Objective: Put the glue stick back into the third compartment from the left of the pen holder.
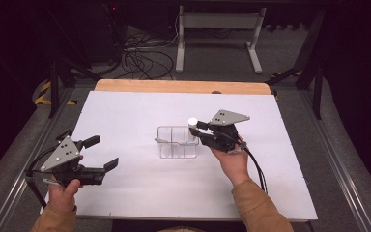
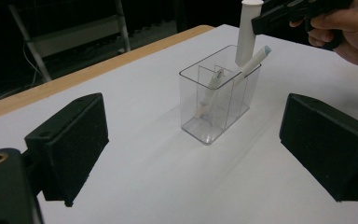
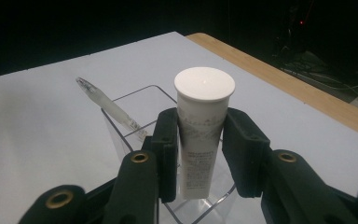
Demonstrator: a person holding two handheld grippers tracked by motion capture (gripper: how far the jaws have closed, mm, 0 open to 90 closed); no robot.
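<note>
White surface (image 1: pixel 125 183) fills mid-frame; right gripper (image 3: pixel 200 140) fingers clamp the light, stiff, slippery white tube (image 3: pixel 203 121) below its cap, over the clear organizer (image 1: pixel 176 142). Left gripper (image 1: pixel 96 154) fingers gape, holding nothing.

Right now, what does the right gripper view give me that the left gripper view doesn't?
Right gripper view alone: the tube's flat cap from above, printed text on its body, and the right gripper with both pads pressed on the tube. Left gripper view alone: the left gripper with jaws open and nothing between them, the person's hand, and the organizer's dividers side-on. Both: the organizer, the tube going into it, the pen leaning inside.
</note>
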